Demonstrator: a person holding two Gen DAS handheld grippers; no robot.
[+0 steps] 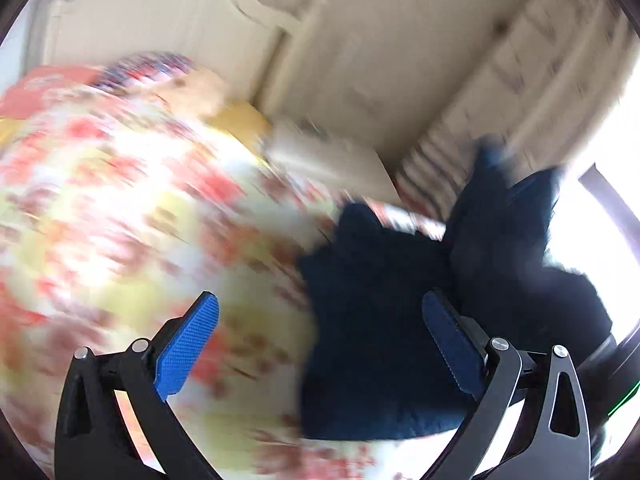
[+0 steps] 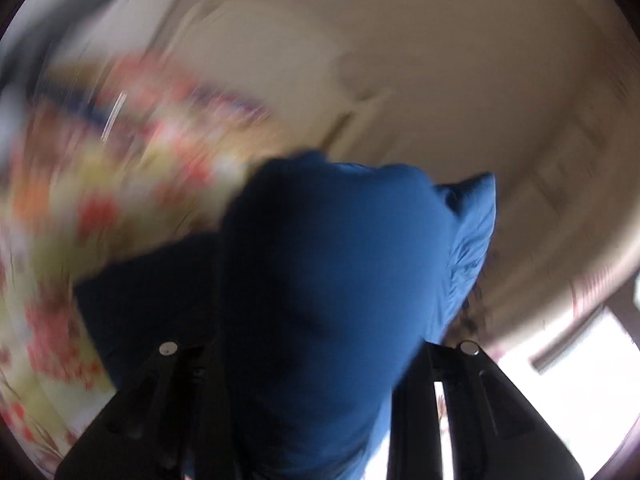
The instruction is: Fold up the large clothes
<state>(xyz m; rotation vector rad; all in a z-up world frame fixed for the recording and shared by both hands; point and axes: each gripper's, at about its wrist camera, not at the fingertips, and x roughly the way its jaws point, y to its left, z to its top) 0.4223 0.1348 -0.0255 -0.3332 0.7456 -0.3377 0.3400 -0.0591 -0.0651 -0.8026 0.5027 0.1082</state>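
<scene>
Blue cloth (image 2: 320, 280) fills the middle of our right wrist view, right up against the camera. It is bunched up and it hangs over our right gripper (image 2: 320, 360), hiding both fingertips. We can only see the black arms of that gripper poking out on each side of the cloth, so we cannot tell if it is pinching the cloth or just sitting under it.

From our left wrist view, we see our left gripper (image 1: 320, 344) with its two blue pads (image 1: 186, 350) spread wide apart. Nothing sits between them. The same blue cloth (image 1: 372, 340) looks much darker from this side (almost navy). It lies in a lumpy heap just by the right-hand pad and reaches up and away toward a bright window (image 1: 600, 248).

Under the cloth there is a bed cover (image 1: 120, 208) with red and yellow flowers on a pale ground. It is very blurry in both views, so we cannot make out the flowers well. At the far end of the bed cover we can see a pink pillow (image 1: 44, 88) and something yellow (image 1: 240, 118) beside it.

Behind all that stands a cream wardrobe (image 1: 168, 20) with curvy shapes cut into its doors. A pale patterned curtain (image 1: 532, 92) hangs next to the window. The cream wall and doors also fill the top of the right wrist view.
</scene>
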